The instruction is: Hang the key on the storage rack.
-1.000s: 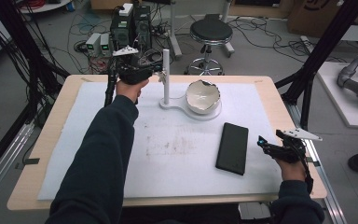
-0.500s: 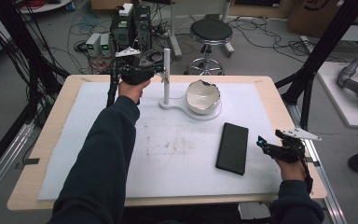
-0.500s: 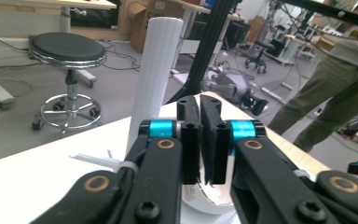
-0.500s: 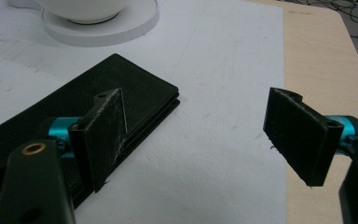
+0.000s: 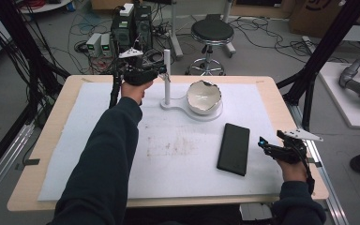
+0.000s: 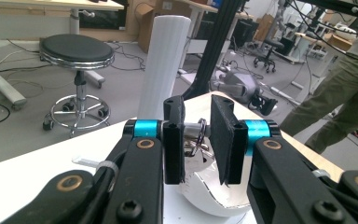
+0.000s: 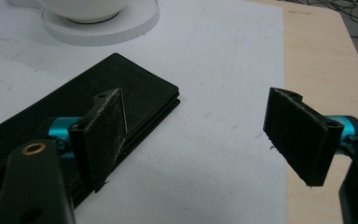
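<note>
Left gripper (image 6: 197,135), low centre in its own view, has just been opening, slightly parted, metal ring (image 6: 195,140) between, untouched; the high view hides that; right gripper (image 7: 191,135) wide open, empty, beside the wallet (image 7: 74,102).

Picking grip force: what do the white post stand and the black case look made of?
White post: likely 3D-printed plastic, matte, fine ribbing along its side. Its base plate shows similar layered lines at the edge. Black case: leather or faux leather, matte, with pebbled grain and stacked folded edges.
</note>
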Available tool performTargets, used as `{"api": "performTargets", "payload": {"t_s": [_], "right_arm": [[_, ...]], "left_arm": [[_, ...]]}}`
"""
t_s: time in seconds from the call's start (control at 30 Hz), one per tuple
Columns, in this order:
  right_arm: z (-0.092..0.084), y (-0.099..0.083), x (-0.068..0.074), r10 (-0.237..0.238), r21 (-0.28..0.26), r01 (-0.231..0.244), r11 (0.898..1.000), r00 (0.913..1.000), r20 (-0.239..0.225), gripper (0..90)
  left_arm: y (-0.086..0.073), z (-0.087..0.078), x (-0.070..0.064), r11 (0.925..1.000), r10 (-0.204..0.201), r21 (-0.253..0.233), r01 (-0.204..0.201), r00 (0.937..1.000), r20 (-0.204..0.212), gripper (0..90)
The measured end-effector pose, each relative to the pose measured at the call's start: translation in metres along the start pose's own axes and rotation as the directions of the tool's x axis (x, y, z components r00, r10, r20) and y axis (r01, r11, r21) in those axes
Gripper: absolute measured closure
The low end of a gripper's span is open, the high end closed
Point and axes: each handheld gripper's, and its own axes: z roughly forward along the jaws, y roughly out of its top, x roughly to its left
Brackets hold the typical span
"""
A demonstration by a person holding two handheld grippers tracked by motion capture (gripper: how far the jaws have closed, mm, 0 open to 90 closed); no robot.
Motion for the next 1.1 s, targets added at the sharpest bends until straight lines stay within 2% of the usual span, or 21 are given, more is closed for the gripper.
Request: {"api": "performTargets", "payload": {"t_s": [0.67,0.8,0.9,1.1], "right_arm": [[0.0003,0.0,0.0003,0.0,0.003,0.001,1.0,1.0,-0.006,21.3],[0.0002,-0.0002,0.0,-0.002,0.004,0.002,1.0,1.0,-0.005,21.4],[0.0002,-0.0003,-0.0002,-0.003,0.004,0.003,1.0,1.0,-0.005,21.4],[0.0003,-0.0002,0.0002,-0.002,0.005,0.002,1.0,1.0,-0.007,21.4]], "left_arm": [[0.0005,0.0006,0.0019,0.9999,-0.003,-0.014,0.003,1.0,-0.005,75.8],[0.0007,0.0002,0.0015,0.9999,0.002,-0.014,-0.002,1.0,0.002,78.9],[0.0007,-0.001,0.0041,0.9999,-0.005,-0.013,0.005,0.9998,0.02,79.4],[0.0001,-0.0002,0.0049,0.9995,-0.022,-0.02,0.023,0.9995,0.024,79.2]]}}
